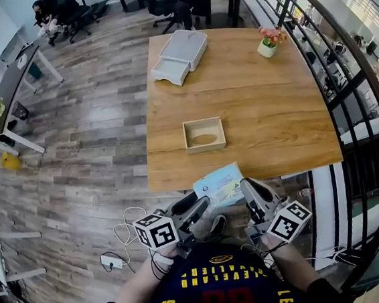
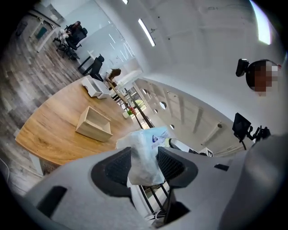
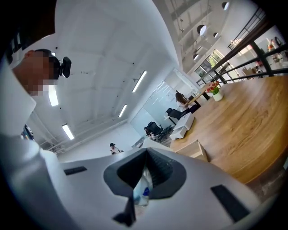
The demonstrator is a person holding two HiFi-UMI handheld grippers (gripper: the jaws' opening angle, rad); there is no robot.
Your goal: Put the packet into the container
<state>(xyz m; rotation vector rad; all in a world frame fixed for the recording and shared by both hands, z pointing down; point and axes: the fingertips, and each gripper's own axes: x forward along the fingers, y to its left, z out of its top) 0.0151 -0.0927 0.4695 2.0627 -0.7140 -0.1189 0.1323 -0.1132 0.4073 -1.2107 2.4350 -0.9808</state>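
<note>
The left gripper (image 2: pixel 144 164) clamps its fingers (image 2: pixel 114 167) on one end of the packet (image 1: pixel 219 186), a thin plastic sachet spanning the gap between the two tools, while the right gripper (image 3: pixel 145 177) pinches the other end flat between closed fingers. The open wooden container (image 1: pixel 206 147) sits on the desk (image 1: pixel 272 105), well ahead of both sets of fingers. Light, limp and probably slippery, the packet looks best gripped by its flat edges, as here.

On your pale blue-and-white plastic packet (image 1: pixel 219 187) the print is too small to read, and your grey right gripper (image 3: pixel 146 173) hides all but one corner in its own view.
</note>
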